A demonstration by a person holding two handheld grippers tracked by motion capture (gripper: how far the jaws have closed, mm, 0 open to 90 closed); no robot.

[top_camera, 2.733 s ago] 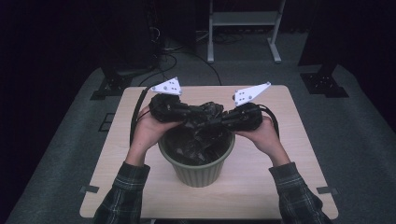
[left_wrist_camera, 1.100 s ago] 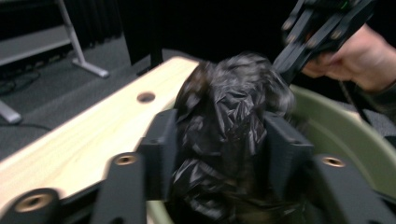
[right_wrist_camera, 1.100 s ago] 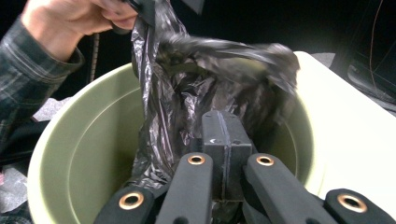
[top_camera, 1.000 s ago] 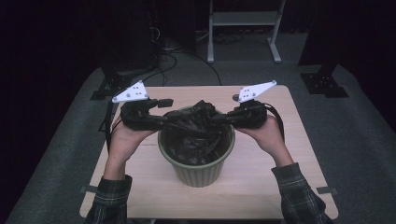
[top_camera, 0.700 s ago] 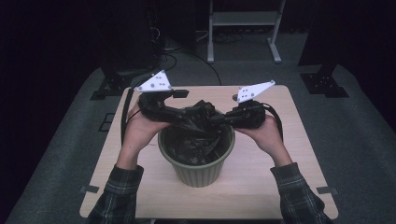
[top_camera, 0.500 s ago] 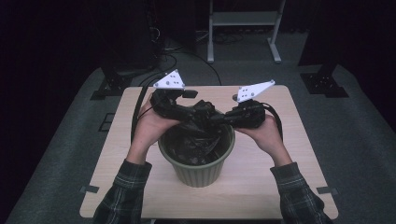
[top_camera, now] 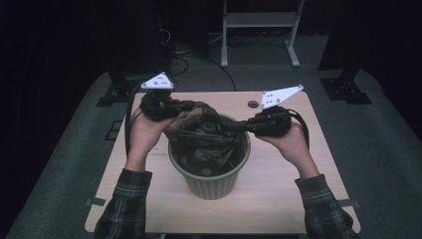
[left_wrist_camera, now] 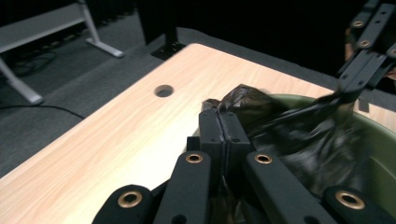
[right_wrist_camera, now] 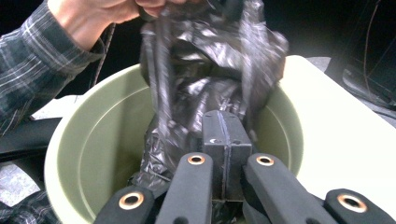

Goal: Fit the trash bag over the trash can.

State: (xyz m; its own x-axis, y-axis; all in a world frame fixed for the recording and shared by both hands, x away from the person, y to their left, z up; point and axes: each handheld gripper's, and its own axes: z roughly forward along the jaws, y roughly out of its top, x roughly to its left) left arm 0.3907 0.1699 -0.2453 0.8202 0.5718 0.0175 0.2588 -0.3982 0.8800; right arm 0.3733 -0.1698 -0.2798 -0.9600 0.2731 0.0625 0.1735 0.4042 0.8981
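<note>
Now left claw (top_camera: pixel 191 105) reclamped on bag (top_camera: pixel 209 137), farther left.

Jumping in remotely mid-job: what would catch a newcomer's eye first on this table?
A green bin stands mid-table, with a black bag stretched above its mouth. The left gripper has just closed on the bag's edge at the bin's far-left rim, fingers pressed together on the film. The right gripper is shut on the opposite edge at the right rim.
</note>
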